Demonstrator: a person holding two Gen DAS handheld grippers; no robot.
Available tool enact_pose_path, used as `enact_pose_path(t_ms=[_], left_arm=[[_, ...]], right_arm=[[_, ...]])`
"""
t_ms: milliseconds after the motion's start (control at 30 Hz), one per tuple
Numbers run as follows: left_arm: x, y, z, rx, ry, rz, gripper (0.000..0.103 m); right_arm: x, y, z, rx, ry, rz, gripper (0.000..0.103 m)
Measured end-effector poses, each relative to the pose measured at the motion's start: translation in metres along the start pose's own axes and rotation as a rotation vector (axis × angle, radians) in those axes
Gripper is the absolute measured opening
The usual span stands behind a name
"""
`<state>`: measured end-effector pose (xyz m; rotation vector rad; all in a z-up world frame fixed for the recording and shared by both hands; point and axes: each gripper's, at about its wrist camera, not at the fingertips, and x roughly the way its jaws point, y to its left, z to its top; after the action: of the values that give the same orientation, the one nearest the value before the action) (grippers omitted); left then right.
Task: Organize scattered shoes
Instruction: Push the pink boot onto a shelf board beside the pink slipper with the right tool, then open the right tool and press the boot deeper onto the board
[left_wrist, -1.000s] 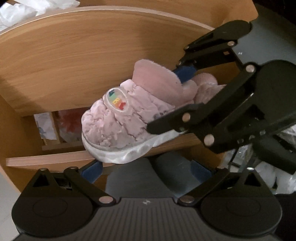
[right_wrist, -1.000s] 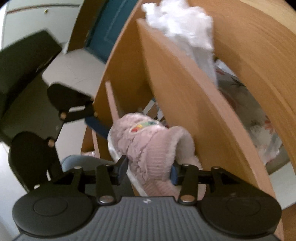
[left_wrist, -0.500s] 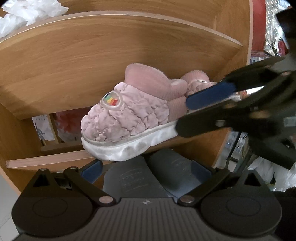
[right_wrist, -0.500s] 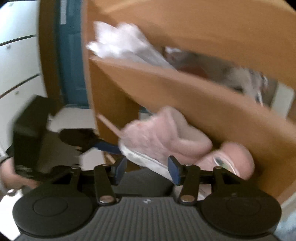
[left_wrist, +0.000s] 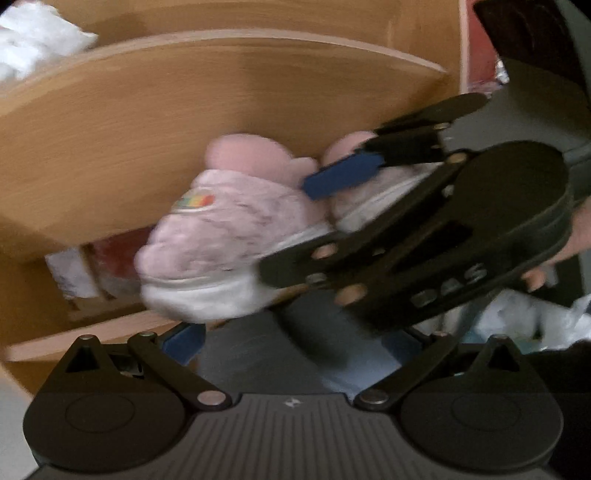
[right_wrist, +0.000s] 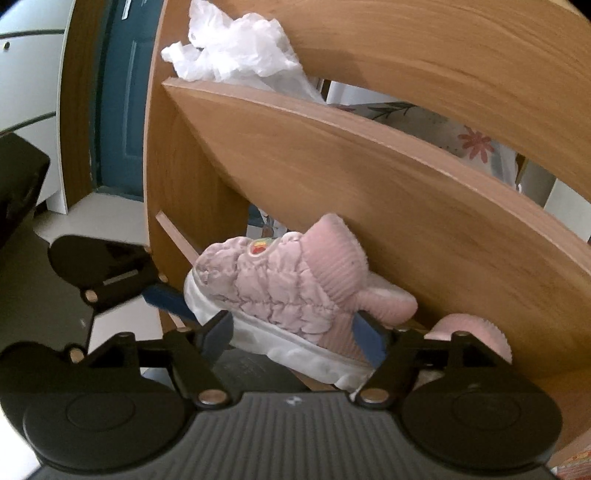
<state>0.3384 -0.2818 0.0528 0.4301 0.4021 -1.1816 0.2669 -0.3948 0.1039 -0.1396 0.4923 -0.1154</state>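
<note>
A wooden shelf (right_wrist: 369, 192) carries a pink shoe (right_wrist: 280, 291); seemingly its pair (right_wrist: 476, 332) lies beside it.

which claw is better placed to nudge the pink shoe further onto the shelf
Right. The right claw straddles the pink shoe, having just opened, pads apart from it. The left claw sits below the shelf.

Right black two-finger gripper (right_wrist: 295, 336): blue-padded fingers (right_wrist: 369, 341) spread, jaws just been opening, pink shoe between them, pads clear. Left black two-finger gripper (left_wrist: 295, 343): fingers spread wide, empty. Bare hand (left_wrist: 569, 243) grips right handle.
</note>
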Motion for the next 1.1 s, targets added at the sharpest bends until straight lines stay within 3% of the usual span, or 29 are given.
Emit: enact_pose_path(t_ms=[100, 300, 433, 500, 533, 567, 600, 667, 867, 967, 1100], left_arm=[[-0.005, 0.013, 0.001, -0.062, -0.02, 0.027, 0.103], [-0.01, 0.015, 0.005, -0.025, -0.003, 0.09, 0.103], [-0.014, 0.019, 0.009, -0.037, -0.023, 0.103, 0.103], [-0.015, 0.021, 0.009, -0.049, -0.032, 0.096, 0.103], [-0.014, 0.023, 0.009, -0.057, -0.032, 0.089, 0.103], [-0.013, 0.023, 0.009, -0.059, -0.03, 0.081, 0.103], [-0.013, 0.021, 0.009, -0.057, -0.028, 0.072, 0.103], [-0.005, 0.019, 0.009, -0.041, -0.028, 0.051, 0.103], [0.005, 0.006, 0.011, 0.02, -0.01, 0.076, 0.103], [0.0, 0.004, 0.012, -0.008, -0.012, 0.07, 0.103], [-0.006, -0.005, 0.013, 0.033, 0.0, 0.078, 0.103]], right_arm=[[0.003, 0.001, 0.001, -0.008, 0.008, -0.007, 0.072], [-0.006, 0.0, 0.007, 0.041, 0.004, -0.02, 0.072], [-0.035, 0.011, 0.001, -0.004, -0.114, -0.171, 0.073], [-0.035, 0.017, -0.002, -0.046, -0.117, -0.184, 0.071], [-0.032, 0.021, -0.004, -0.076, -0.11, -0.186, 0.046], [-0.03, 0.022, -0.005, -0.086, -0.101, -0.182, 0.007], [-0.025, 0.023, -0.006, -0.087, -0.073, -0.164, 0.0], [-0.016, 0.021, -0.009, -0.078, -0.023, -0.141, 0.001], [-0.003, 0.023, -0.008, -0.129, 0.024, -0.181, 0.0], [0.0, 0.023, -0.006, -0.136, 0.038, -0.196, 0.0], [-0.001, 0.023, -0.006, -0.144, 0.034, -0.208, 0.0]])
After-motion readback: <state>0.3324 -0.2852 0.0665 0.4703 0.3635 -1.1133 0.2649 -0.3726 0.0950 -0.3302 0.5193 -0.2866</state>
